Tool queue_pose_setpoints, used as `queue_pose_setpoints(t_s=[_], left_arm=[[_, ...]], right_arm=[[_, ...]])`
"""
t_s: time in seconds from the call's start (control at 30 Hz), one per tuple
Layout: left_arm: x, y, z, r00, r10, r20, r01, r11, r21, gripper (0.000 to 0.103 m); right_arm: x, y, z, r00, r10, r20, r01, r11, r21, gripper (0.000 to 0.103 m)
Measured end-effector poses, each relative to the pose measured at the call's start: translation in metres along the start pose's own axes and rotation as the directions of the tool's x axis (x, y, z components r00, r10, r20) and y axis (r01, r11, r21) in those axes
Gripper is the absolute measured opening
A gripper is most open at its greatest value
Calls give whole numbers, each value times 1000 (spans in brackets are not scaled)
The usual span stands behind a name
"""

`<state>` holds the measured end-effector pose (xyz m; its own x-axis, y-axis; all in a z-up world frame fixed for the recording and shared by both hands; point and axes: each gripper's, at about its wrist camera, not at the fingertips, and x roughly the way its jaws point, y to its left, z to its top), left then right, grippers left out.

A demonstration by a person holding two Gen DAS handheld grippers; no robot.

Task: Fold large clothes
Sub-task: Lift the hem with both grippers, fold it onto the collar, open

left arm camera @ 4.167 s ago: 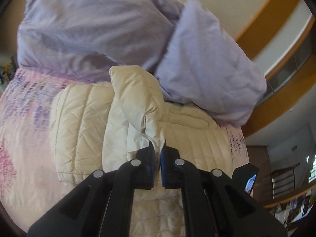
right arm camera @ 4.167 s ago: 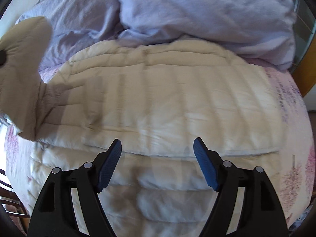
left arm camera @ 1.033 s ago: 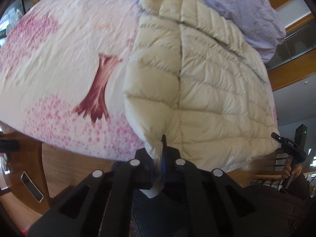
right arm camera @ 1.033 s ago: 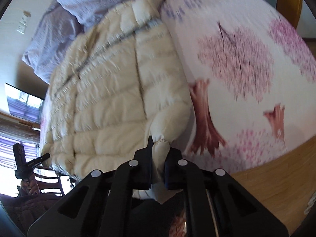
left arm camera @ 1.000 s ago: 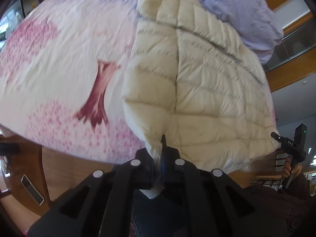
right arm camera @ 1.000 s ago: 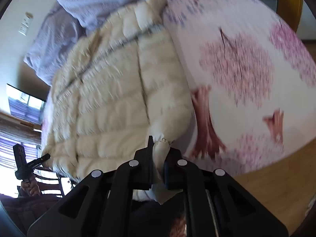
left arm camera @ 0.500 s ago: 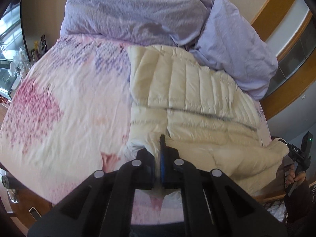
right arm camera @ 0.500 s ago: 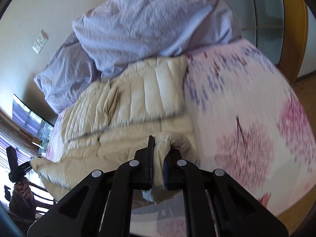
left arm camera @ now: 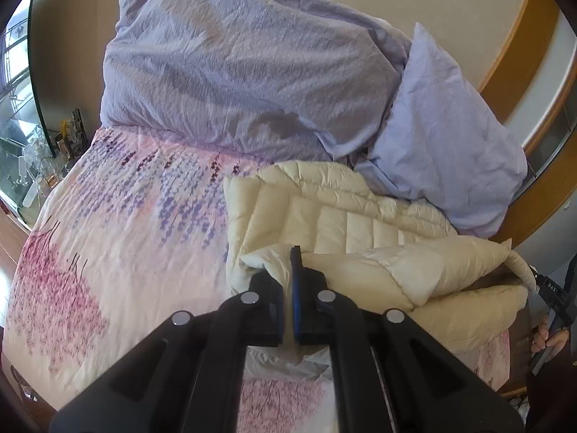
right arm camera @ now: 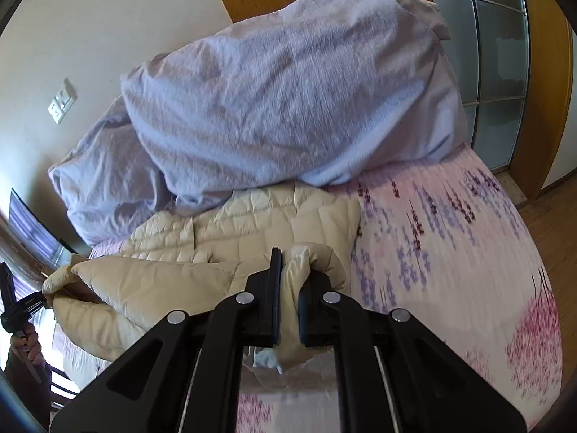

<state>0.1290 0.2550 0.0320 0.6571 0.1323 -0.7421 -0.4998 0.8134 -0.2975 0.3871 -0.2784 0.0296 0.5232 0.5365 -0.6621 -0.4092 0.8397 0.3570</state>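
A cream quilted down jacket (left arm camera: pixel 346 220) lies on the floral bed, its upper part against the pillows. My left gripper (left arm camera: pixel 293 274) is shut on the jacket's bottom left corner and holds it raised over the body. The lifted hem stretches right to the other gripper (left arm camera: pixel 551 288), gripped by a hand. In the right wrist view my right gripper (right arm camera: pixel 288 281) is shut on the jacket's (right arm camera: pixel 252 227) bottom right corner, bunched between the fingers. The hem sags leftward to the left gripper (right arm camera: pixel 21 306).
Two large lavender pillows (left arm camera: pixel 245 72) (right arm camera: pixel 299 90) are piled at the head of the bed against the wall. The pink and purple floral sheet (left arm camera: pixel 119 234) spreads left of the jacket. A glass cabinet with bottles (left arm camera: pixel 39 158) stands at the left, a wooden-framed glass door (right arm camera: pixel 505 72) at the right.
Both grippers have lifted the jacket's bottom corners off the near bed edge and carried them toward the pillows. The lower half now arches over the upper half instead of lying flat.
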Motion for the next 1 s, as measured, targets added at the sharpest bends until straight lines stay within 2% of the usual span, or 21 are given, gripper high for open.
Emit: queue_pose_setpoints(t_s=[0.3,0.57,0.8,1.0], left_arm=[[52,-1,39,998,44,-34,-45,999,-28,4],[115,2,65,992,75,-105,-81,995,-63,4],[160,2,86,984,103,-146,-115,991,-76,4],[183,3,96,976,126,-175,-145,985,-95,8]], right_arm=[[52,4,33,999,-35,-23,35,999,-1,8],[128,-12,50,989,-77,-127,85,995,57,8],[177,-21,67,984,-56,-172,75,991,107,8],[188,-28,78,981,-14,-193,47,985,167,17]])
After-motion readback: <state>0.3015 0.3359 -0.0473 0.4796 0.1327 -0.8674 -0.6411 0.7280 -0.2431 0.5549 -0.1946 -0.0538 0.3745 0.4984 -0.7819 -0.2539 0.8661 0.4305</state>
